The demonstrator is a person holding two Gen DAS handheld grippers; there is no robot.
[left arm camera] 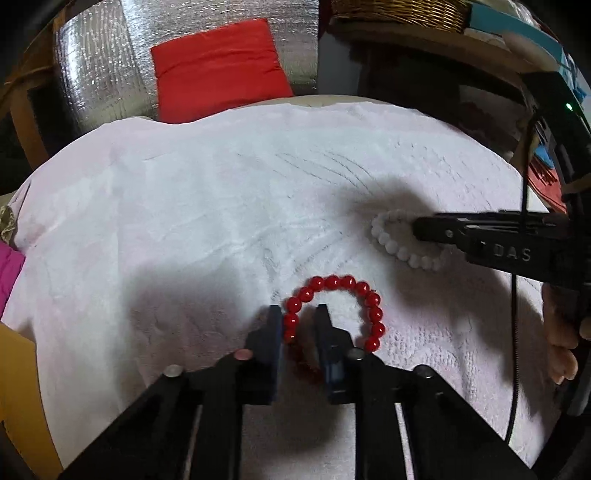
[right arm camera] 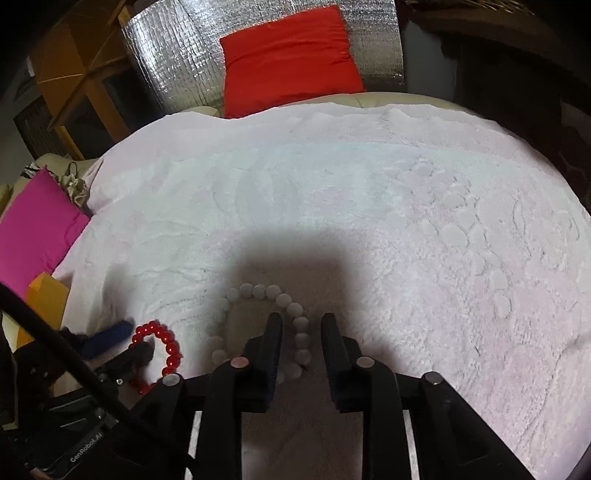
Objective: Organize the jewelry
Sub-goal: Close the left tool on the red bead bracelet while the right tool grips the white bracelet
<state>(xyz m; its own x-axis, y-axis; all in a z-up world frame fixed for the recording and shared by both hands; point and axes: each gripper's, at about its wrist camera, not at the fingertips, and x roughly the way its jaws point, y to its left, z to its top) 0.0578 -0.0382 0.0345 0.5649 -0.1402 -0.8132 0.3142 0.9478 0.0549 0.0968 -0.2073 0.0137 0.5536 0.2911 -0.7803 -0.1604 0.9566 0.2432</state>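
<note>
A red bead bracelet lies on the white fluffy towel. My left gripper stands over its left side with the jaws a little apart, one finger on each side of the bead strand. A white bead bracelet lies to the right of it. My right gripper straddles the white bracelet's right side, jaws apart around the strand. The right gripper shows in the left wrist view, and the left gripper and red bracelet show in the right wrist view.
A red cushion leans on silver foil sheeting behind the towel. A pink cushion and an orange object lie at the left. A wicker basket sits on a shelf at the back right.
</note>
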